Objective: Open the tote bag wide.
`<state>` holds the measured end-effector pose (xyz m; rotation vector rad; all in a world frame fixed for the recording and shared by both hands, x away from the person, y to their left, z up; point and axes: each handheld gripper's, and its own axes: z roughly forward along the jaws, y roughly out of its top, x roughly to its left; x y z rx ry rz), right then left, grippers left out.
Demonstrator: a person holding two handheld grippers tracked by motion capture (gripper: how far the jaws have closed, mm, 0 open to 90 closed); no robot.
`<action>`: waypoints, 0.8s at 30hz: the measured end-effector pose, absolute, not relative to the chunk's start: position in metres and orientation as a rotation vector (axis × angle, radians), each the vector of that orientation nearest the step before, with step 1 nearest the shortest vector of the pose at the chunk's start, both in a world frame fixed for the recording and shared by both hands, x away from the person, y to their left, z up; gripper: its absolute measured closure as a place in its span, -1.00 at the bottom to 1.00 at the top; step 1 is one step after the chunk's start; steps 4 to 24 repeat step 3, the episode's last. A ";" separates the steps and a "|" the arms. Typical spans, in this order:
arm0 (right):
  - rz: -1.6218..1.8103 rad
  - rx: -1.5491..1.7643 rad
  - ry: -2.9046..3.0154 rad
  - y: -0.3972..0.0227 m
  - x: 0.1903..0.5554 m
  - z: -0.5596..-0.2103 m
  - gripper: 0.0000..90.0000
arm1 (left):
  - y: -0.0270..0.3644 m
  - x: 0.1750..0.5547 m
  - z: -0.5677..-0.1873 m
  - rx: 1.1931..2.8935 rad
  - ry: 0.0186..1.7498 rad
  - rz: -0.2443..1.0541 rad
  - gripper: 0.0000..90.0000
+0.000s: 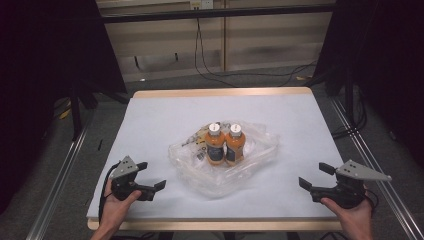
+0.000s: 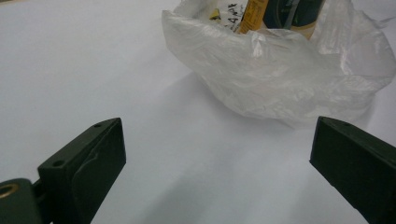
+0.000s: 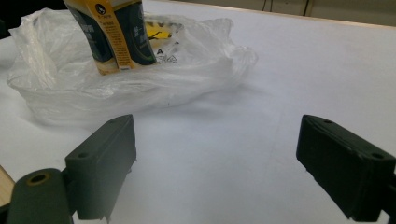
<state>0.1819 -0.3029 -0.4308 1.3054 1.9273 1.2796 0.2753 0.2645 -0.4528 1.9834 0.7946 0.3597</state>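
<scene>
Two orange bottles upright, touching, inside a crumpled clear plastic bag mid-table, left gripper and right gripper flanking, both jaws wide, holding nothing

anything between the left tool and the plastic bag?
Nothing. Bare white table runs from the open left tool to the plastic bag holding the two bottles. The left gripper view shows it too.

Two orange bottles stand in one clear plastic bag, with two tools nearby.
</scene>
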 end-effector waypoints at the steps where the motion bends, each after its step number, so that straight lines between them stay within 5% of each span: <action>1: 1.286 1.313 1.911 -0.304 0.179 -0.433 -0.75 | 0.266 0.273 -0.452 1.982 0.801 0.372 -0.93; 24: 1.235 1.307 1.880 -0.307 0.172 -0.438 -0.75 | 0.269 0.269 -0.452 1.968 0.804 0.391 -0.93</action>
